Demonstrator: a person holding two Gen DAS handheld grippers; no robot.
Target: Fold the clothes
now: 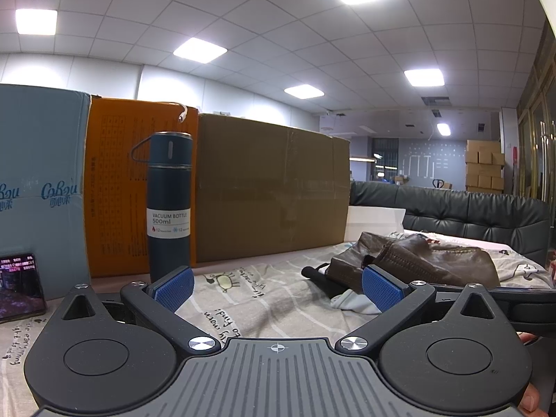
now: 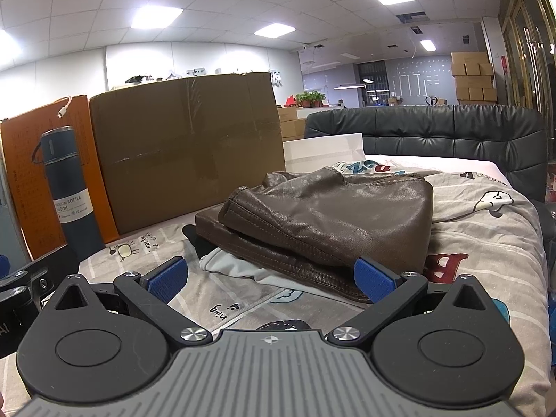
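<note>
At far left a phone [image 1: 21, 283] leans on a blue box [image 1: 41, 180]; a vacuum bottle [image 1: 169, 205] stands before the cartons [image 1: 274, 187]. The left claw [image 1: 278, 286] gapes over bare printed sheet [image 1: 264, 299]. Right of it the right claw [image 2: 271, 279] gapes, empty, at the near edge of the folded brown leather jacket [image 2: 330, 215], which lies on pale clothing [image 2: 236, 264] on the bed.

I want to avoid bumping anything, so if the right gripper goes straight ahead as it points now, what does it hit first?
Most likely the brown leather jacket, folded on the bedsheet just ahead of the open right gripper; depth is hard to judge through the fisheye.
</note>
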